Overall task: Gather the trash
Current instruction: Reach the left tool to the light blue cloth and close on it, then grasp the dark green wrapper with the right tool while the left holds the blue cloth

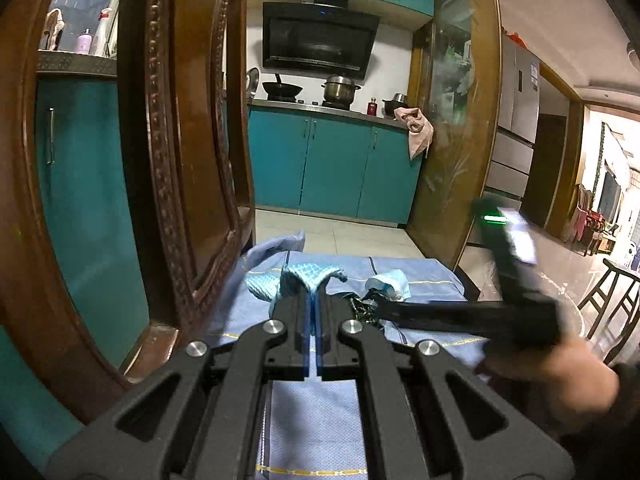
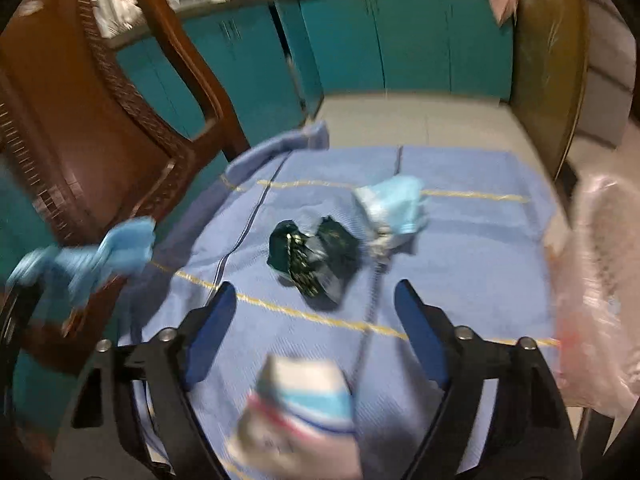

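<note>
Right gripper [image 2: 316, 316], jaws wide, faces the dark crumpled wrapper [image 2: 312, 258], which lies dead ahead on the blue-clothed bench [image 2: 480, 248], its long axis slanting toward the near right; this arm is nearer. Left gripper [image 1: 313, 304], jaws narrow, pinches a light-blue checked cloth scrap [image 1: 296, 278]. Wrapper looks crinkled, glossy, light.

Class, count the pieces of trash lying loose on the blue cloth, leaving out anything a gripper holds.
3: a dark crumpled wrapper mid-cloth, a crumpled face mask just beyond it, a blurred carton nearest the right gripper. More may be hidden.
</note>
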`<state>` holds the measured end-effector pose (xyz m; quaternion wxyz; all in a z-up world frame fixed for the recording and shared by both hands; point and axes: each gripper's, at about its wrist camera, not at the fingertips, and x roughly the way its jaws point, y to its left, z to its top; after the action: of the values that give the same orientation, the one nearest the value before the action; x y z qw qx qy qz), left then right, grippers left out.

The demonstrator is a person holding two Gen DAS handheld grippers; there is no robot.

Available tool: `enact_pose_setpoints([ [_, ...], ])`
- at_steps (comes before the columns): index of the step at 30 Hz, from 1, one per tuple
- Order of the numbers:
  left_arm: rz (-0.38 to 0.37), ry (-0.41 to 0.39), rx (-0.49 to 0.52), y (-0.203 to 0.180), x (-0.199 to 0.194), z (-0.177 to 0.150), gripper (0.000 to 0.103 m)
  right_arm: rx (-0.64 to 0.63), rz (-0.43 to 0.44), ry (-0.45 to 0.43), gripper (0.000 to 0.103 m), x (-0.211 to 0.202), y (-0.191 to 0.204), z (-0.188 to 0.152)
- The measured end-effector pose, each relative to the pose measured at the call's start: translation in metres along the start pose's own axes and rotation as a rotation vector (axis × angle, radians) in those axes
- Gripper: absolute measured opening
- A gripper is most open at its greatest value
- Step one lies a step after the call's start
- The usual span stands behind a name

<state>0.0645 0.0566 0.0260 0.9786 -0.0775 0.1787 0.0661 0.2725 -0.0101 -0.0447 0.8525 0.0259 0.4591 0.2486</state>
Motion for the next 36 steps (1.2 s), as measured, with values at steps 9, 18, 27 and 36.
enact_pose_setpoints([
  [9, -0.022, 0.041, 0.018, 0.001, 0.010, -0.004, 0.003, 0.147, 0.110, 0.020, 0.025, 0.019, -0.010, 0.003],
  [18, -0.087, 0.122, 0.018, -0.007, 0.008, -0.014, 0.003, -0.034, 0.031, -0.259, 0.025, -0.133, -0.026, -0.078],
  [27, -0.080, 0.176, 0.069, -0.025, 0.014, -0.022, 0.003, -0.052, -0.069, -0.323, 0.025, -0.158, -0.046, -0.113],
  [36, -0.059, 0.185, 0.074, -0.022, 0.015, -0.023, 0.003, -0.055, -0.063, -0.294, 0.025, -0.149, -0.048, -0.110],
])
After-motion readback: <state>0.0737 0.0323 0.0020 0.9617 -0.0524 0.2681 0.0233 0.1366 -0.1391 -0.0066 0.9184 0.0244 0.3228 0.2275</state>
